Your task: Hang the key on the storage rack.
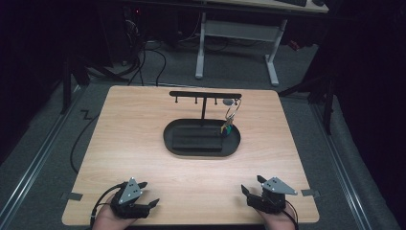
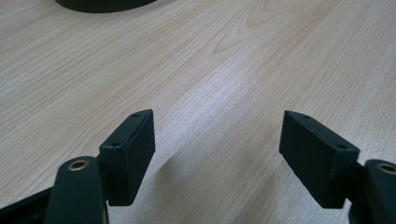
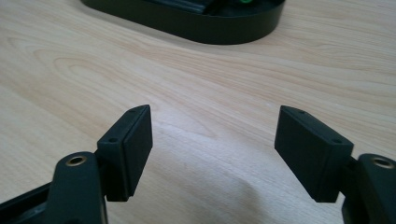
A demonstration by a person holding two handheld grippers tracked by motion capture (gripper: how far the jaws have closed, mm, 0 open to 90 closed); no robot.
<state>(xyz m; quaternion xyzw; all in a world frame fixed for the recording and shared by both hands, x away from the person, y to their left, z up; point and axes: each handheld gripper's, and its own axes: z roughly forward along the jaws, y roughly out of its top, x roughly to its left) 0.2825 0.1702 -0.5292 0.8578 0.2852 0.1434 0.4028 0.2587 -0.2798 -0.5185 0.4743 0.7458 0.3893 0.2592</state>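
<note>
A black oval tray with a T-shaped hook stand sits at the middle of the wooden table. A key ring with keys and a green and yellow tag hangs from the stand's right hook, its lower end at the tray. My left gripper rests open at the table's front left, nothing between its jaws. My right gripper rests open at the front right, also holding nothing. The left gripper view has its jaws wide apart over bare wood, and the right gripper view faces the tray's rim.
A white-legged desk stands beyond the table on the grey floor, with cables at the back left. Metal rails run along both sides of the table. Tape tabs mark the front corners.
</note>
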